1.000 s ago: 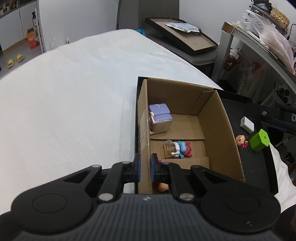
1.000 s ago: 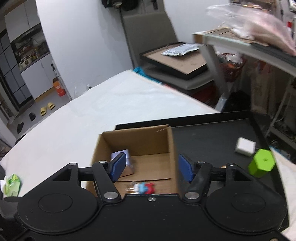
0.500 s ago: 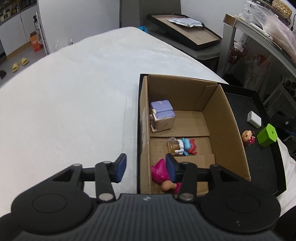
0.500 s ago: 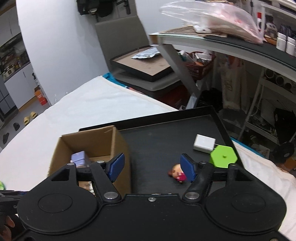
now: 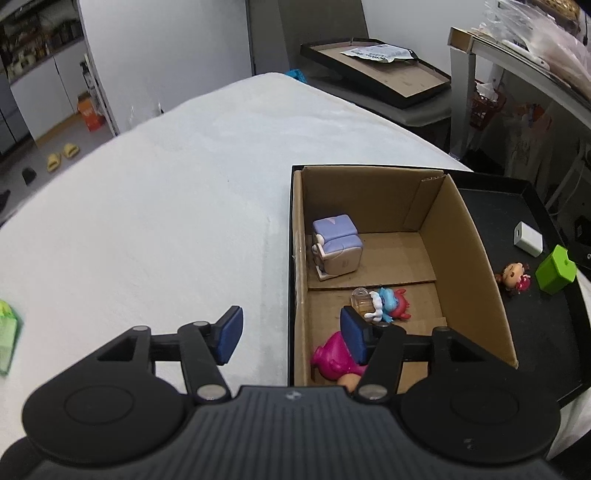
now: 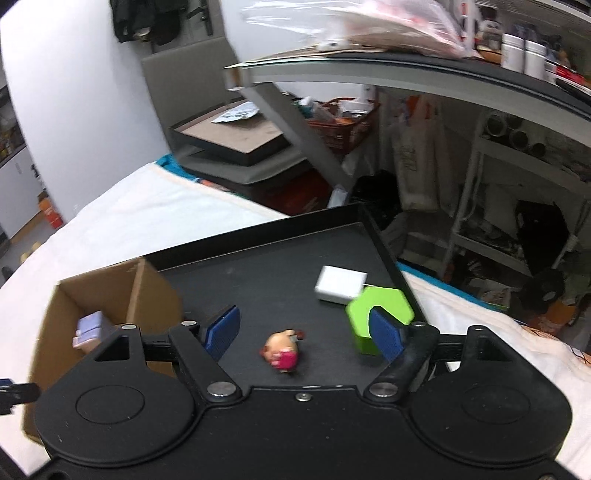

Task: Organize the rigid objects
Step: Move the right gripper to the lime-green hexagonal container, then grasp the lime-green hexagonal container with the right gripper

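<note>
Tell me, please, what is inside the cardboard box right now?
Inside the cardboard box: a lilac block toy, a blue figure and a pink figure, whose lower part the left gripper covers.

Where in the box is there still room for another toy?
The cardboard box is bare along its right wall, from the purple block toy to the far corner. The near end is crowded: the blue figure and pink figure lie there.

White wall (image 5: 166, 48) far beyond fingers; grey chair (image 5: 321, 33) against it; cluttered shelf rack (image 6: 424, 74) beyond right finger (contents blurred); tiled floor (image 5: 55, 140) far left.
</note>
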### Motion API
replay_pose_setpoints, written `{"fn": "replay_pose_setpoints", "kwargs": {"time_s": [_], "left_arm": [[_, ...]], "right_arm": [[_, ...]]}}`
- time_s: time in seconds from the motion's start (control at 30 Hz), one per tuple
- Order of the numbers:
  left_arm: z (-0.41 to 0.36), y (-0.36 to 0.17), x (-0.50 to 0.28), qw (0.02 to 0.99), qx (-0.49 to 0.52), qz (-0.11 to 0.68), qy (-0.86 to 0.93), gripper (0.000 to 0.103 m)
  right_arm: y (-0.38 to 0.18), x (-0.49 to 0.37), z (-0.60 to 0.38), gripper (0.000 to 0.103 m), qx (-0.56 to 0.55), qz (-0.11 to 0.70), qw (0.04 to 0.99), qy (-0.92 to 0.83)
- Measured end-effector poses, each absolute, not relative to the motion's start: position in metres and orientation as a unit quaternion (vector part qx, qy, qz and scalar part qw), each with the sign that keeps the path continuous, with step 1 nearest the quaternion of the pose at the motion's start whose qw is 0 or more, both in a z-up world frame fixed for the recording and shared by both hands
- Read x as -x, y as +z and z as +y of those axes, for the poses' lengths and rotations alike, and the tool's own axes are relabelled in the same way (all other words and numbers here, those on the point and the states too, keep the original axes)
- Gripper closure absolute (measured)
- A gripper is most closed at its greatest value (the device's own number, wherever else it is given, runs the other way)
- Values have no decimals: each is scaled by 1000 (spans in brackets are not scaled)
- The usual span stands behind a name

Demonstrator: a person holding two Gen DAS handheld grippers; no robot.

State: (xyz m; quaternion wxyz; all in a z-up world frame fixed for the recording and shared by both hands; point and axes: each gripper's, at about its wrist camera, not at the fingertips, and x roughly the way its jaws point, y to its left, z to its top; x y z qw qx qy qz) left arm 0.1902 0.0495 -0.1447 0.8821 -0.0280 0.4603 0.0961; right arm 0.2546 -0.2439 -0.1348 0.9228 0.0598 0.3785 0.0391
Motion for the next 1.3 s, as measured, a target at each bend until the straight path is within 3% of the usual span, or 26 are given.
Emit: {"fn": "replay_pose_setpoints", "kwargs": {"time_s": [0.37,1.13,1.23,1.27,1.3], "left_arm": [[29,-152,-202,871,-22,481,102,45],[16,-158,-225,852,-28,505,133,45],[17,-157,-225,853,-21,504,137,45],[18,-156,-224,853,-20,504,137,45],[18,-156,-224,853,-19,504,137,45]], "right_arm": [[-160,-262,-275,27,-104,377,920,-2],[-208,-295,-293,28,-124,398,909,-17],[-211,-297,-292,35,-124,398,909,-9],[-211,-297,-292,44,-123,398,909,-8],[-212,-297,-292,45,-121,396,910,-8]]}}
